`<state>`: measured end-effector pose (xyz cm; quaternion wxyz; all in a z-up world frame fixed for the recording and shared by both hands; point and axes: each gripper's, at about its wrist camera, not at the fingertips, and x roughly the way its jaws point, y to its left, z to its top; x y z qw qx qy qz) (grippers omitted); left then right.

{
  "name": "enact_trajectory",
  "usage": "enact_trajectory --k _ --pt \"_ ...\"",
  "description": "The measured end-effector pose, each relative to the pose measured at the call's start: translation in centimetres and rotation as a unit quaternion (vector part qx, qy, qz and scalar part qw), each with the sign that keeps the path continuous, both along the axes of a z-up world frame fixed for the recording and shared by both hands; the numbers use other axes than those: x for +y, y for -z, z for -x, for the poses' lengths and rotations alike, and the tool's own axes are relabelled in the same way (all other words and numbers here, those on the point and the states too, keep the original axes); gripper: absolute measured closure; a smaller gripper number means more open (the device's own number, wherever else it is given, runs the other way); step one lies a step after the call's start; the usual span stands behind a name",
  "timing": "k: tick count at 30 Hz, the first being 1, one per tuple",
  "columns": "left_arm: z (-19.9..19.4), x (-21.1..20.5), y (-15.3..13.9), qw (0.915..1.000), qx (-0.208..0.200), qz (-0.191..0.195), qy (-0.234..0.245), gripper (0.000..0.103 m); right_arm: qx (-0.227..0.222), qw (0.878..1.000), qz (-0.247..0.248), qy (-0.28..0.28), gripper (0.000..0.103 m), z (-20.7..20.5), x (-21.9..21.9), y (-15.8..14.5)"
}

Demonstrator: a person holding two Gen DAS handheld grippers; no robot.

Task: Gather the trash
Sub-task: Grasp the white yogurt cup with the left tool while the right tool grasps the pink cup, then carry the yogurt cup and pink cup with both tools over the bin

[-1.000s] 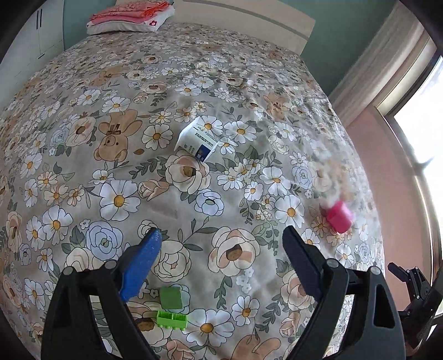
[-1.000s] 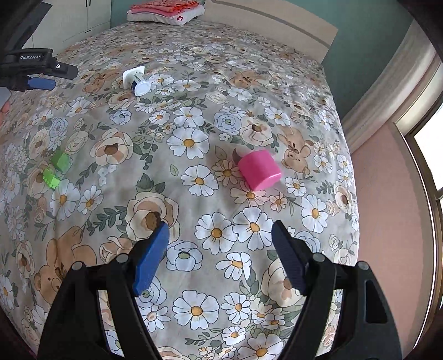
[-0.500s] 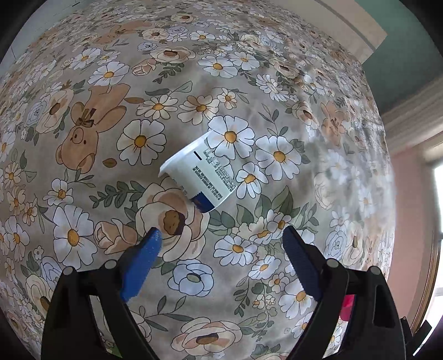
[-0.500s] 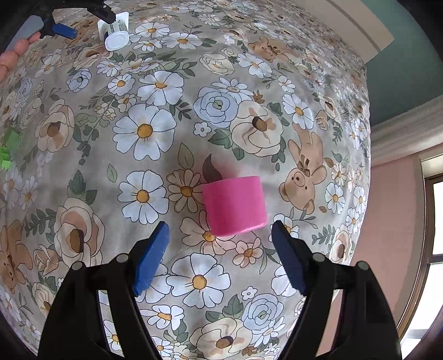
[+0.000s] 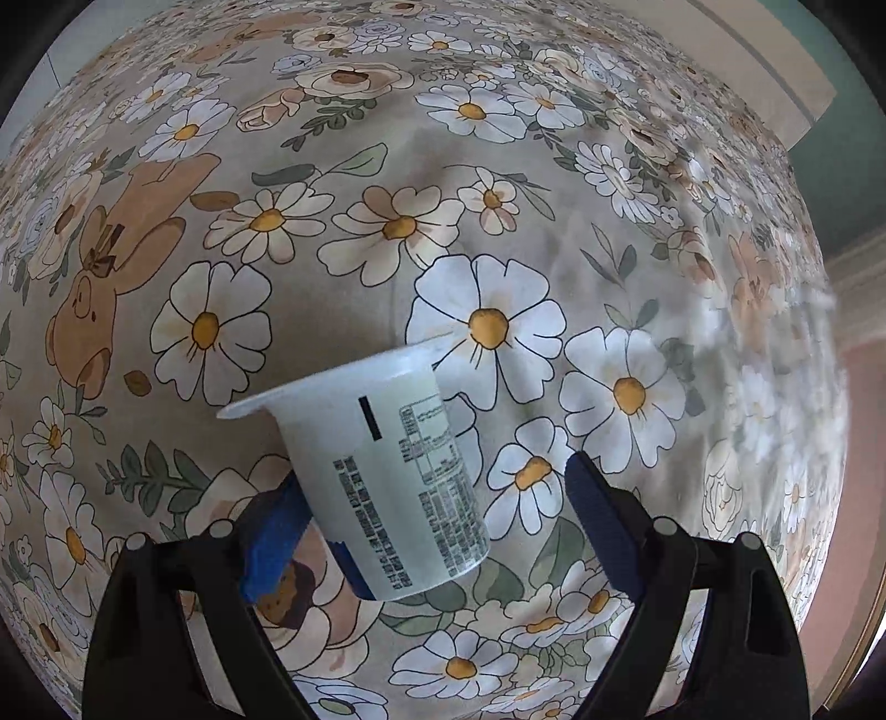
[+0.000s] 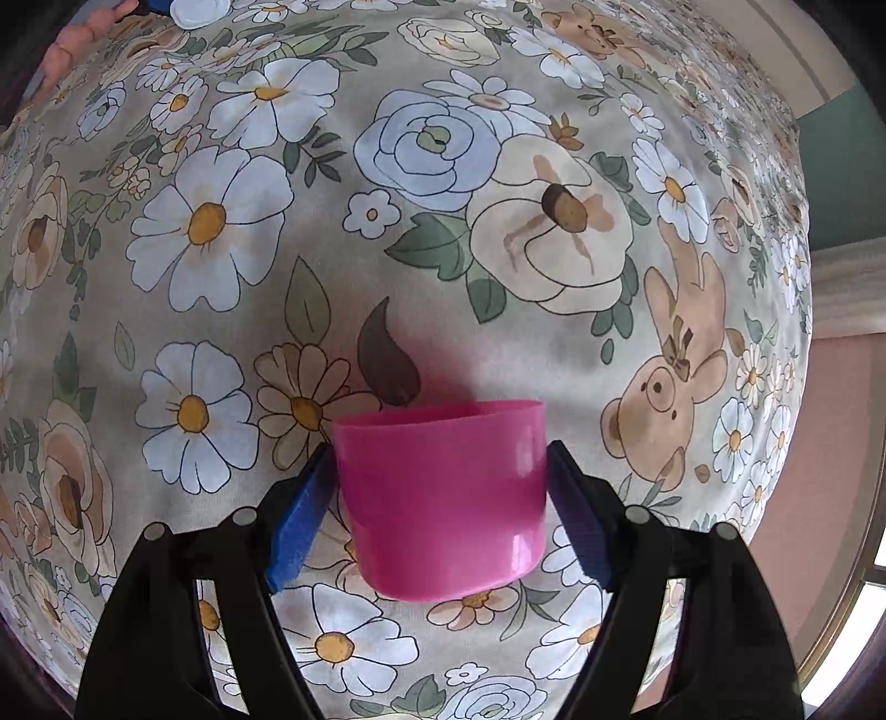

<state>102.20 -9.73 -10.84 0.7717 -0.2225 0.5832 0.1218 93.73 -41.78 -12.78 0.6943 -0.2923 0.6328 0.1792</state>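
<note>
A white yoghurt cup (image 5: pixel 387 476) with printed text lies on its side on the floral bedspread (image 5: pixel 498 166). My left gripper (image 5: pixel 437 531) is open around it; the left pad touches its side and the right pad stands apart. A pink plastic cup (image 6: pixel 443 498) lies on the bedspread in the right wrist view. My right gripper (image 6: pixel 443 515) is open with the cup between its blue pads (image 6: pixel 302 526), which sit close against both sides. The white cup also shows far off at the top left of the right wrist view (image 6: pixel 202 10).
The bed's far edge and a pale headboard (image 5: pixel 775 72) lie at the upper right, with a teal wall (image 6: pixel 847 177) and pink wall (image 6: pixel 830 443) beyond. A hand (image 6: pixel 83 39) shows at the top left of the right wrist view.
Both grippers moved forward and down. The white cup now lies between the left pads, the pink cup between the right pads. Both jaw gaps look about as wide as before.
</note>
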Motion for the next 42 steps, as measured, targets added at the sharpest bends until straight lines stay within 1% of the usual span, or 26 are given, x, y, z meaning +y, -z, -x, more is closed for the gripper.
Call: enact_trajectory --k 1,3,4,5,6,7,8,10,13,15,18,20,22,25,30,32,37,40,42 --pt "-0.1 0.0 0.4 1.0 0.001 0.004 -0.005 0.013 -0.003 1.0 -0.002 0.0 0.027 0.0 0.0 0.3" --pt "-0.3 -0.1 0.8 1.0 0.003 -0.001 -0.001 0.013 -0.001 1.0 -0.01 0.004 0.029 -0.1 0.0 0.8" --pt "-0.2 -0.2 0.8 1.0 0.001 -0.005 0.0 0.015 0.003 1.0 -0.017 0.008 0.035 -0.1 -0.1 1.0" --pt "-0.1 -0.3 0.8 0.9999 0.002 -0.014 -0.002 0.02 0.009 1.0 -0.026 0.013 0.036 -0.1 -0.2 1.1" --pt "0.1 -0.3 0.8 0.9996 0.004 -0.027 -0.003 0.034 0.006 0.999 -0.027 0.015 0.036 -0.1 -0.2 1.1" --pt "0.2 -0.1 0.8 0.9995 0.003 -0.031 -0.006 0.046 0.003 1.0 -0.026 0.016 0.036 0.0 -0.1 1.2" --pt "0.4 0.2 0.7 0.9997 -0.003 -0.026 -0.005 0.049 -0.001 1.0 -0.023 0.018 0.036 0.1 0.0 1.2" --pt "0.8 0.9 0.6 0.9999 -0.012 -0.01 0.008 0.051 -0.013 0.999 -0.022 0.025 0.037 0.6 0.1 1.1" --pt "1.5 1.6 0.2 0.999 -0.024 0.003 0.038 0.052 -0.026 0.998 -0.03 0.041 0.037 1.4 -0.1 0.9" --pt "2.1 2.0 -0.4 0.9981 -0.026 -0.005 0.055 0.052 -0.03 0.997 -0.036 0.055 0.037 2.0 0.0 0.5" --pt "3.3 3.0 -1.9 0.9965 -0.041 -0.011 0.072 0.052 -0.045 0.996 -0.035 0.068 0.037 2.9 -0.2 -0.4" --pt "4.2 3.7 -3.2 0.9953 -0.052 -0.012 0.08 0.052 -0.068 0.995 -0.031 0.072 0.037 3.9 0.0 -1.6" --pt "5.1 4.2 -4.8 0.993 -0.067 -0.019 0.095 0.052 -0.087 0.992 -0.037 0.078 0.037 4.6 0.1 -3.1" --pt "6.6 4.5 -7.3 0.9877 -0.092 -0.032 0.123 0.052 -0.115 0.989 -0.038 0.088 0.037 5.4 0.5 -5.4" --pt "10.4 5.1 -10.7 0.9764 -0.13 -0.053 0.164 0.052 -0.162 0.98 -0.046 0.107 0.037 6.9 1.4 -8.7" --pt "12.2 5.1 -11.6 0.9709 -0.143 -0.064 0.181 0.052 -0.18 0.976 -0.05 0.113 0.037 7.6 1.9 -9.5" --pt "17.2 5.5 -13.3 0.9544 -0.178 -0.086 0.224 0.052 -0.225 0.967 -0.04 0.116 0.037 10.0 3.7 -10.4" --pt "20.6 6.6 -14.2 0.9484 -0.193 -0.096 0.232 0.052 -0.246 0.96 -0.054 0.122 0.037 11.6 4.8 -11.4" --pt "23.0 7.6 -15.0 0.9476 -0.202 -0.098 0.227 0.052 -0.256 0.957 -0.057 0.123 0.037 13.1 5.8 -12.2"
